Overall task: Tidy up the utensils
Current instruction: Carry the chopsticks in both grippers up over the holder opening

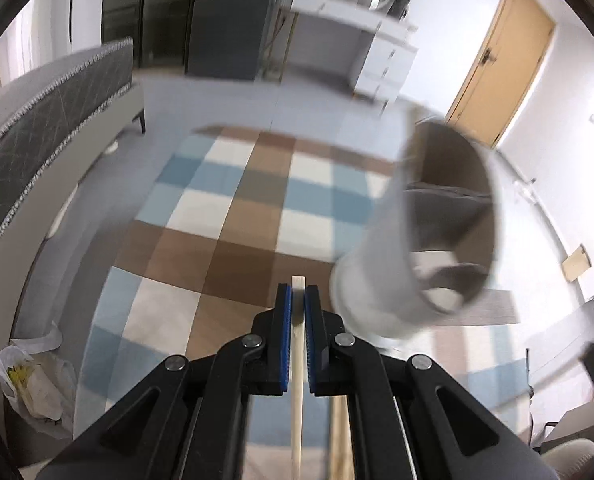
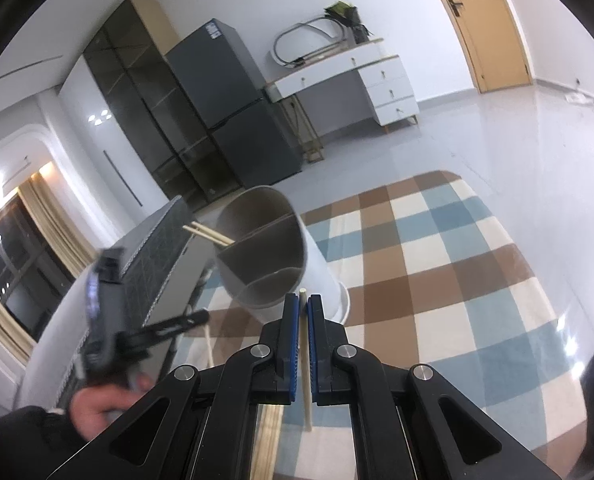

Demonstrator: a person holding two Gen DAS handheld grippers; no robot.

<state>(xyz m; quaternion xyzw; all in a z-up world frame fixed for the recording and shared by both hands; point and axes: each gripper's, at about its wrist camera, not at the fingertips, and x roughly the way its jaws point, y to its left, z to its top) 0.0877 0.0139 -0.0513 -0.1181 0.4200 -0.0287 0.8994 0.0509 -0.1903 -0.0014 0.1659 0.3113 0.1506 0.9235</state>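
A white cylindrical utensil holder (image 2: 281, 256) with a brown divided inside stands just ahead of my right gripper; two chopsticks (image 2: 209, 234) stick out of its left compartment. My right gripper (image 2: 304, 306) is shut on a pale chopstick (image 2: 305, 360), tip near the holder's rim. In the left wrist view the holder (image 1: 429, 240) is blurred, to the right of my left gripper (image 1: 298, 296), which is shut on another chopstick (image 1: 297, 380). My left gripper also shows in the right wrist view (image 2: 205, 316), blurred, left of the holder.
A checked blue, brown and white rug (image 2: 437, 264) lies below. A grey sofa (image 1: 37, 128) is on the left, a plastic bag (image 1: 37, 384) beside it. A dark fridge (image 2: 233, 104), white desk (image 2: 357, 76) and wooden door (image 2: 489, 24) stand at the back.
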